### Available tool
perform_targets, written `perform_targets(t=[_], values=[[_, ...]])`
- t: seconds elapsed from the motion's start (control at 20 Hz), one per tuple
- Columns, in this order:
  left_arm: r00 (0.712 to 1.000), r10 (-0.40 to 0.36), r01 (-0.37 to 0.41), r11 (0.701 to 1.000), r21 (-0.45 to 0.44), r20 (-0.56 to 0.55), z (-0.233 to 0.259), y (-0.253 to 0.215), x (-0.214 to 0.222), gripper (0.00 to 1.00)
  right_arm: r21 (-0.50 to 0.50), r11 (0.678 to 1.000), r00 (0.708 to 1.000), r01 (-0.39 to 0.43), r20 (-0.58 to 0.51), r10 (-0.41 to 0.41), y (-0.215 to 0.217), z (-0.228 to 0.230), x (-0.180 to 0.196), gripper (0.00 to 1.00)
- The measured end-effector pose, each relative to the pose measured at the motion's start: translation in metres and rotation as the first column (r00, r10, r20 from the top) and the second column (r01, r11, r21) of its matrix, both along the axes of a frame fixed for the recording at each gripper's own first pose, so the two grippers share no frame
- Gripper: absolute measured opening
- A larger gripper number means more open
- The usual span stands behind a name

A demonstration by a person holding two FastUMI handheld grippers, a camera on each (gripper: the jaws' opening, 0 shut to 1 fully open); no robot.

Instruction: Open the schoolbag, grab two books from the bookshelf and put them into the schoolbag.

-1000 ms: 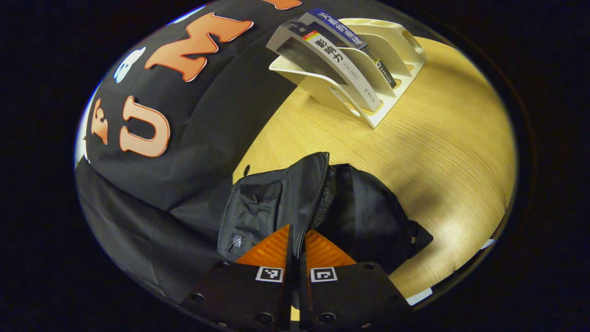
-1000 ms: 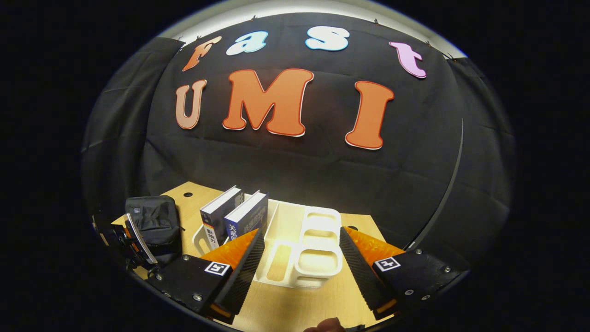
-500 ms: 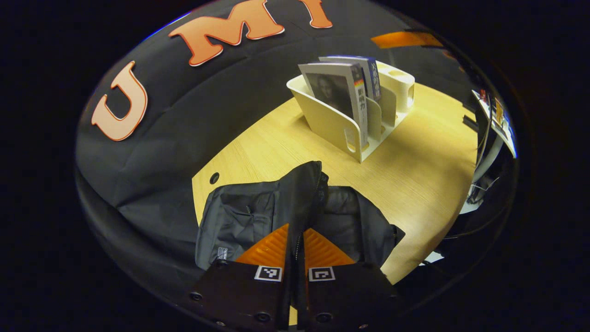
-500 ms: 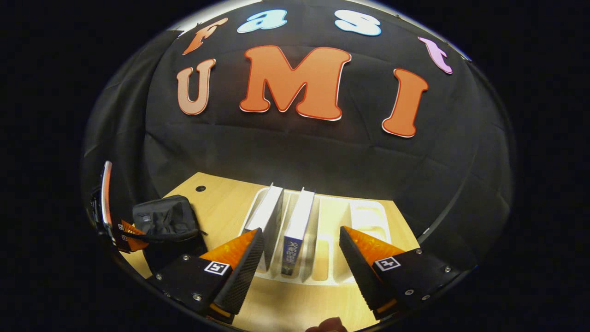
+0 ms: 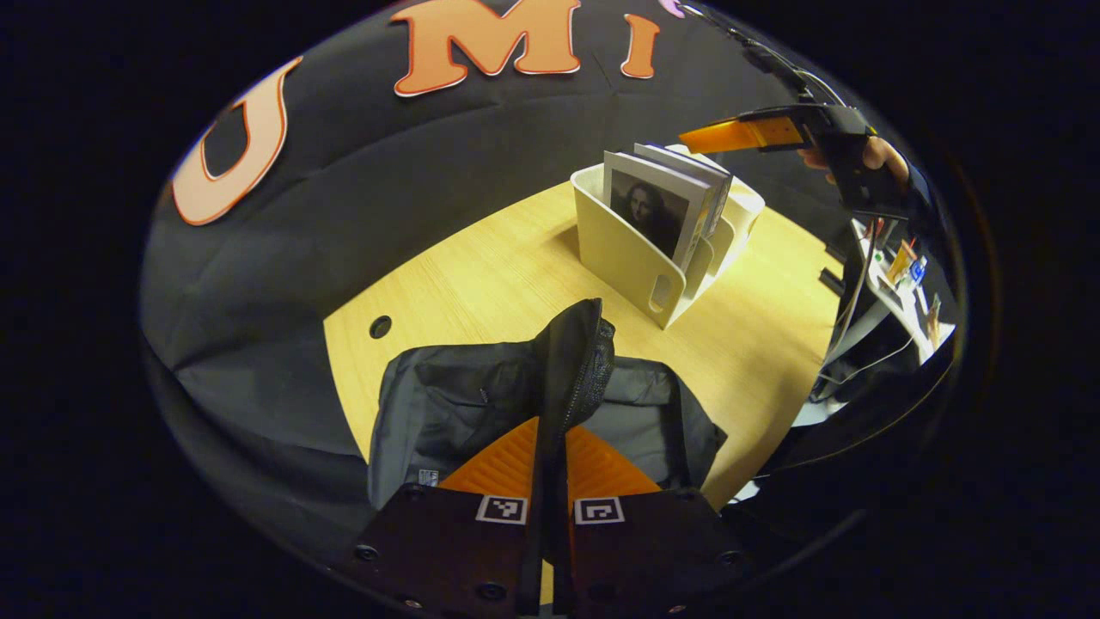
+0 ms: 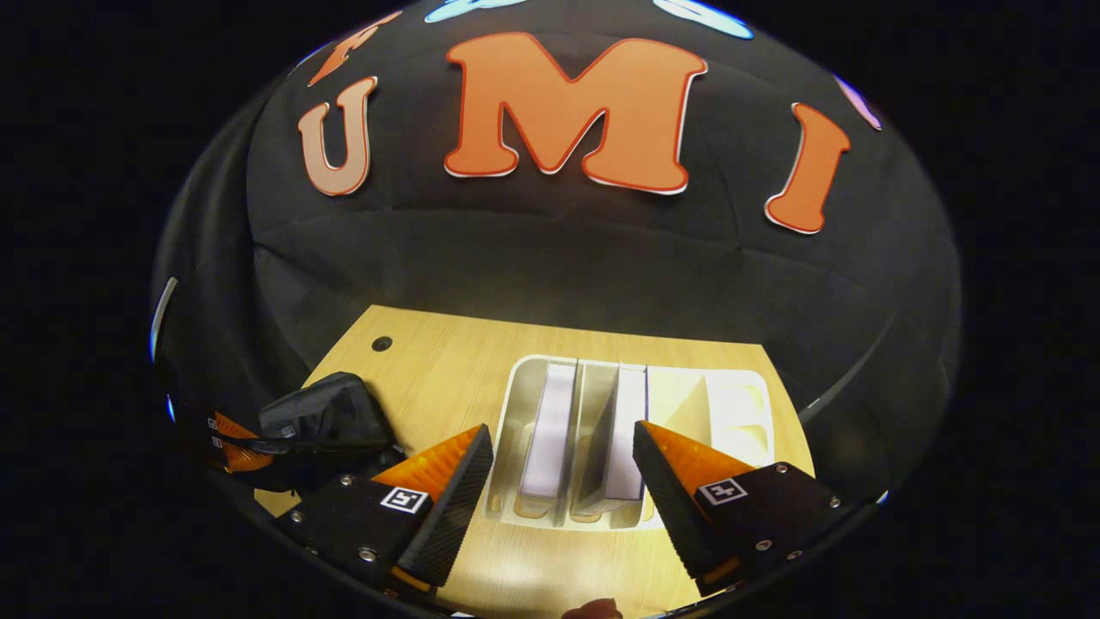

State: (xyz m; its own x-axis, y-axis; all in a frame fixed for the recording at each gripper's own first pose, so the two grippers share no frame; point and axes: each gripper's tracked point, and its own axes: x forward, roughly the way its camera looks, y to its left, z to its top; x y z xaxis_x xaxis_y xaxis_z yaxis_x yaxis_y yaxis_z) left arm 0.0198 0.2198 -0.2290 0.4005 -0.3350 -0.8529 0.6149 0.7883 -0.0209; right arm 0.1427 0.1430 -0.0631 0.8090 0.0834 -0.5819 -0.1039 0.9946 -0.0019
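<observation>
Your booth is hung with black cloth, and everything sits on a pale wooden worktop [image 6: 447, 361] that runs up to the back wall.

Your left gripper [image 5: 552, 456] is clenched on the raised flap of the schoolbag [image 5: 447, 404], both fingers pressing the zipper edge between them. The bag lies near the worktop's front left corner, mouth held open, its lining showing to the right of the flap. It is soft, limp fabric, so I judge the flap will sag shut if you let go; keep that pinch near the zipper line, where the seam gives the cloth some body.

Your right gripper [image 6: 563, 468] is released, fingers spread wide, hovering above the bookshelf [image 6: 748, 413], which stands toward the back of the worktop's middle. Two books stand in its left slots, page edges up: the left book [image 6: 550, 425] and the right book [image 6: 626, 430], lying between your fingers as seen from above, neither touched.

The books look stiff and fairly thick, probably with some weight, and their covers may be smooth enough to slip. Take one by its upper edge, fingers flat on both covers, and bite deep so it does not swing. The bookshelf looks like light plastic; it could lift with the book if the fit is snug, so draw the book straight along the slot.
</observation>
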Motion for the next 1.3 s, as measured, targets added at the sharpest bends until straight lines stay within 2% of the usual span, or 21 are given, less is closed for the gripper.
perform_targets(t=[0.15, 0.35, 0.7, 1.05, 1.25, 1.3], values=[[0.999, -0.037, 0.037, 0.999, 0.006, -0.008, 0.003, 0.007, 0.005, 0.06, 0.014, 1.000, 0.994, -0.024, -0.110, 0.025, 0.011, -0.003, 0.011, 0.98], [0.997, -0.076, 0.076, 0.997, 0.018, -0.030, 0.009, 0.012, 0.007, 0.06, 0.005, 1.000, 0.974, -0.016, -0.225, 0.017, 0.009, -0.013, 0.026, 0.98], [0.995, -0.064, 0.065, 0.998, 0.009, -0.076, 0.016, 0.017, 0.010, 0.06, 0.036, 0.999, 0.910, -0.030, -0.413, 0.042, 0.019, -0.047, 0.041, 0.99], [0.989, -0.080, 0.079, 0.997, -0.011, -0.124, 0.017, 0.007, 0.017, 0.06, 0.011, 1.000, 0.853, 0.014, -0.521, -0.007, 0.012, -0.074, 0.052, 0.99], [0.986, -0.096, 0.094, 0.995, -0.019, -0.136, 0.016, 0.000, 0.024, 0.06, -0.009, 1.000, 0.821, 0.030, -0.570, -0.030, 0.010, -0.087, 0.054, 0.84], [0.985, -0.101, 0.099, 0.995, -0.021, -0.137, 0.016, -0.003, 0.024, 0.06, -0.020, 0.999, 0.815, 0.032, -0.579, -0.038, 0.008, -0.091, 0.054, 0.69]])
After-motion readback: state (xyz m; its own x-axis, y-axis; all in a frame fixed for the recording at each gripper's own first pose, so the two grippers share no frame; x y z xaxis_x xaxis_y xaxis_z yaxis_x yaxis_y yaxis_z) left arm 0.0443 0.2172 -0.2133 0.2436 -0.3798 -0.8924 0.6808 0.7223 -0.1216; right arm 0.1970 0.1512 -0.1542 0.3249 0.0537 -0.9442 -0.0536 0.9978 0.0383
